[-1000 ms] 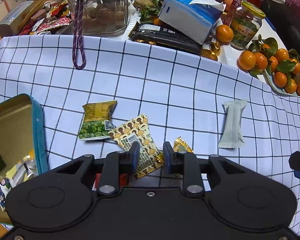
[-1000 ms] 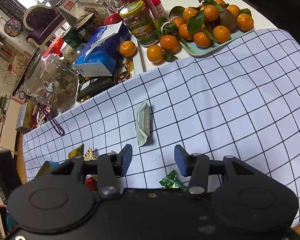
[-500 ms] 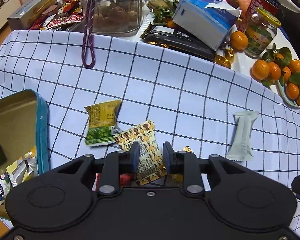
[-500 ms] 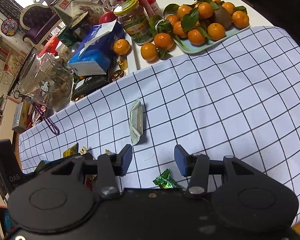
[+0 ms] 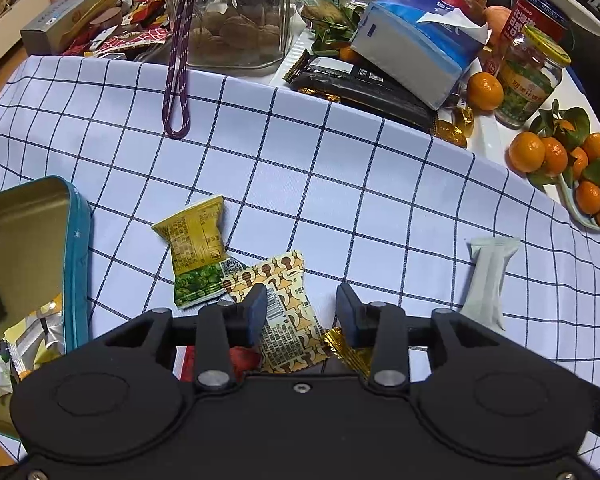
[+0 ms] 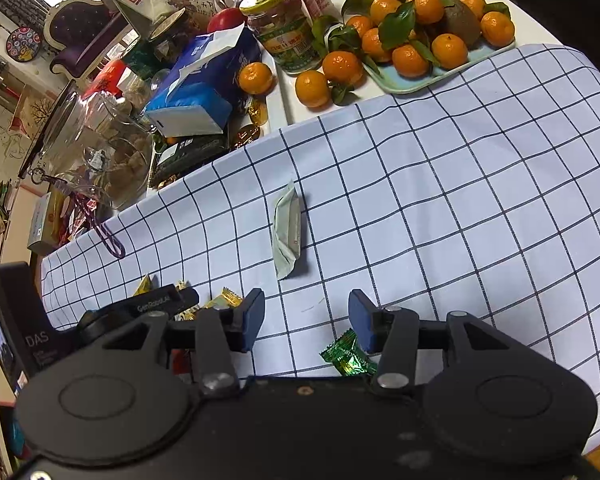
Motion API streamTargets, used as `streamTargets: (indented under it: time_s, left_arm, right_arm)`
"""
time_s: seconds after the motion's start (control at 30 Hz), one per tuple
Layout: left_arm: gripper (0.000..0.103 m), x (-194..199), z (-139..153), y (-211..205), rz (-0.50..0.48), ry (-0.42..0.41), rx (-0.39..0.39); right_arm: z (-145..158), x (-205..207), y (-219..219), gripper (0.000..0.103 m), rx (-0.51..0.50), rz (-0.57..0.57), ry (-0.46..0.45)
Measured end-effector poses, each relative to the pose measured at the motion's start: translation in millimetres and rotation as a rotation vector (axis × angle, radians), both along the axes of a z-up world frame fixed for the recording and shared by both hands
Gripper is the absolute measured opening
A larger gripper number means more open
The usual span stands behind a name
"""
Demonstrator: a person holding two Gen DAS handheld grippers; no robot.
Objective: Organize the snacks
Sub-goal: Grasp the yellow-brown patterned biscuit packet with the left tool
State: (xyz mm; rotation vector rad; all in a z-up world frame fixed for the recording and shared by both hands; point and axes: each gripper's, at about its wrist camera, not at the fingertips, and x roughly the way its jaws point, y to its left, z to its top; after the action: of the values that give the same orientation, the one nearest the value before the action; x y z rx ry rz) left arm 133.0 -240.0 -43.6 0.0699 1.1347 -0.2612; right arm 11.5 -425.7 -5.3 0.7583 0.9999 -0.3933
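My left gripper [image 5: 302, 312] hovers over a beige patterned snack packet [image 5: 284, 308] on the checked cloth. Its jaws are opening; the packet lies below the gap and the pads do not press it. A yellow-green pea packet [image 5: 198, 252] overlaps that packet on the left. A gold candy [image 5: 346, 348] and a red wrapper [image 5: 244, 360] peek out under the fingers. A pale green bar [image 5: 488, 280] lies to the right and shows ahead of my right gripper as the pale green bar [image 6: 287, 232]. My right gripper [image 6: 307, 316] is open and holds nothing, with a green candy [image 6: 348, 356] under its right finger.
An open teal tin [image 5: 76, 260] with several packets inside sits at the left edge. Along the far side stand a glass jar [image 5: 236, 20], a tissue pack [image 5: 412, 52], a lidded jar [image 5: 532, 76] and a tray of mandarins [image 6: 404, 84]. A purple cord [image 5: 176, 92] hangs onto the cloth.
The left gripper's jaws have spread apart above the patterned packet. The right gripper's jaws keep the same gap, and the left gripper's body now shows more at the right view's left edge.
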Motion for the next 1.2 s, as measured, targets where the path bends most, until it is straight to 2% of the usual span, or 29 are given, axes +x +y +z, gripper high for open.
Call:
streamTargets:
  time_s: [0.27,0.57,0.6,0.67,0.83,1.0,1.2]
  left_arm:
    - [0.047,8,-2,8,0.059,0.023,-0.003]
    - [0.046,7,-5,0,0.027,0.012,0.019]
    - [0.046,6,-5,-1,0.015,0.014,0.009]
    - [0.028,5,-4,-1,-0.011,0.029,-0.022]
    - [0.017,0,0,-3,-0.049,0.051,-0.064]
    - [0.017,-5,5,-4,-0.095,0.080,-0.089]
    - [0.018,-11,11,5,-0.153,0.152,-0.141]
  right_arm:
    - [-3,0,-3,0.050,0.010,-0.002,0.009]
    - [-6,3,-1,0.050,0.015,0.012,0.018]
    - [-6,3,-1,0.050,0.014,0.014,0.021]
    - [-8,3,-2,0.050,0.013,0.011,0.027]
    - [-7,-1,-7,0.050,0.008,-0.003,0.029]
    - [-12,-8,-14,0.050,-0.009,-0.026,0.051]
    - [-23,-16,-18,0.050,-0.033,-0.020,0.097]
